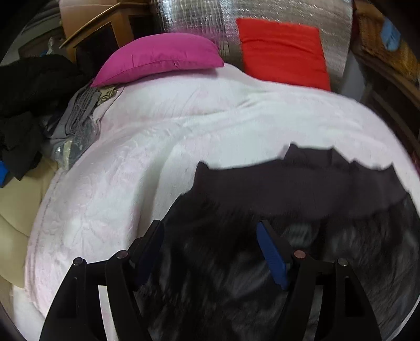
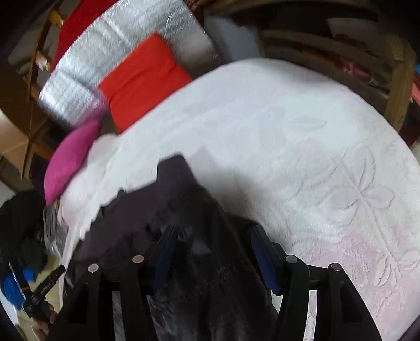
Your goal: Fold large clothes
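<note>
A large dark garment [image 1: 288,188] lies spread on the white bedspread [image 1: 183,126], its far hem a lighter purple-grey band. My left gripper [image 1: 210,228] hovers just above the garment's near left part. It is open, its blue pads [image 1: 270,251] wide apart and gripping nothing. In the right wrist view the same garment [image 2: 168,199] rises in a tented ridge towards my right gripper [image 2: 214,230]. Bunched dark cloth fills the gap between its pads [image 2: 262,254], so it looks shut on a thick fold.
A magenta pillow [image 1: 160,57] and a red cushion [image 1: 283,49] lean by a silver foil mat [image 1: 199,18] at the bed's far end. Black clothes [image 1: 29,97] and grey items [image 1: 76,118] are piled off the left side. Wooden shelves [image 2: 341,52] stand beyond the right edge.
</note>
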